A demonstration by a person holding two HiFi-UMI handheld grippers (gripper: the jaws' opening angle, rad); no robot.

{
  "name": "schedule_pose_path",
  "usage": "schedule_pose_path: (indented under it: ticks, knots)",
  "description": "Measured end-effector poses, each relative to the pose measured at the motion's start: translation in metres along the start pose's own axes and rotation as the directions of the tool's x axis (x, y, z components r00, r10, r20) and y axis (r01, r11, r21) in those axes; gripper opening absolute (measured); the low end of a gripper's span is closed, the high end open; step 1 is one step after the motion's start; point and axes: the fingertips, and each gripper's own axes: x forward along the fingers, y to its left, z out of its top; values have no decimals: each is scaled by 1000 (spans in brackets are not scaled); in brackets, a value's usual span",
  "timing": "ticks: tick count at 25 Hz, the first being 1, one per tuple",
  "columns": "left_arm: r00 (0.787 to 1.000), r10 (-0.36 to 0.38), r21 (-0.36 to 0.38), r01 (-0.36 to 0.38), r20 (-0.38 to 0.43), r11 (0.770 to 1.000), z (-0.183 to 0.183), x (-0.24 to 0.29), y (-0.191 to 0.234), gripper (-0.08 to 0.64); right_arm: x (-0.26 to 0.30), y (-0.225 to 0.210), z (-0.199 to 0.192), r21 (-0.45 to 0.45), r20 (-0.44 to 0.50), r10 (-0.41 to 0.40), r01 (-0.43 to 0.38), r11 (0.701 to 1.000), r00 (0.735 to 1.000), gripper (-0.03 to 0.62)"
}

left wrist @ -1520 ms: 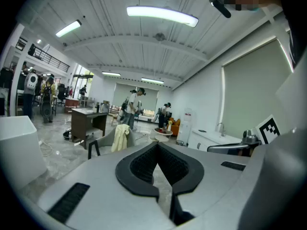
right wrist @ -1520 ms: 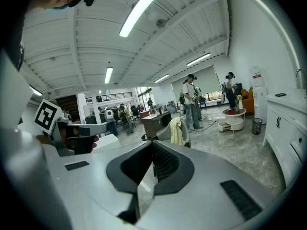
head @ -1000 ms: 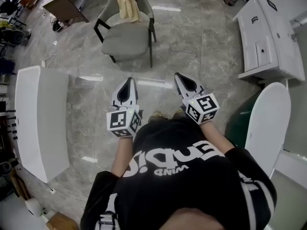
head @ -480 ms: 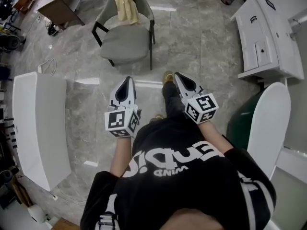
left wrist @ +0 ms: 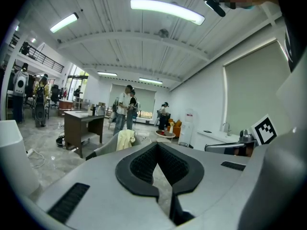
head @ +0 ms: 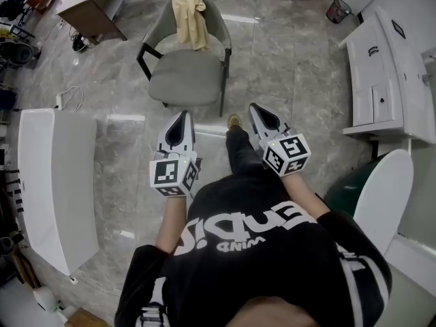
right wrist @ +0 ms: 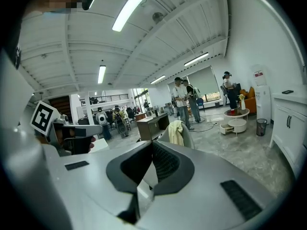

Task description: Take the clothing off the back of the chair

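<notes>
Looking down past a black printed shirt (head: 252,251) to the left gripper (head: 182,114) and right gripper (head: 253,106), held side by side and pointing forward over a grey marble floor (head: 286,67). Both pressed together at the tips, with nothing pinched; only floor showing through the hollow behind the meeting pads in each gripper view.

Farther ahead, well apart from both sets of tips, a grey armchair (head: 187,79) with dark legs, its seat turned toward the grippers. Draped over the top of its backrest, the clothing (head: 191,9): pale yellow, soft and rumpled, hanging in loose uneven folds down the front of the back toward the seat, narrower at the top edge and wider below. Touching the chair only, on the chair's far side from both grippers, with the whole seat in between. From the head view, roughly straight ahead of the left gripper and off to the left of the right one. In the left gripper view, clothing (left wrist: 125,139) just left of the closed tips; in the right gripper view, clothing (right wrist: 176,132) just right of them.

Beyond the chair to the left, a brown desk (head: 92,12), and farther off, people (left wrist: 127,107) standing in the open room.
</notes>
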Motion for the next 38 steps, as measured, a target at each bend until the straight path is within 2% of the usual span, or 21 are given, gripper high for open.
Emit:
schedule_pose_path:
  ticks: [8,14,23,30,38]
  knots:
    - [998,56,-23,-56,11,998,49,112,46,14,110,-60,56,-14,-39,79,-79,997,996,14]
    - [995,92,-21,-91,25,996,85,190,70,14,182,-111,101,-34,-32,120,-121,992,992,14]
    - [992,124,-17,-124,30,992,114,262,96,14,248,-156,134,-12,-20,155,-155,988,988,14]
    - [994,104,2,-104,24,995,128,299,117,14,283,-169,149,4,2,141,-141,990,990,14]
    - [999,30,34,-31,27,999,139,333,146,15,319,-165,153,8,20,102,-102,995,995,14]
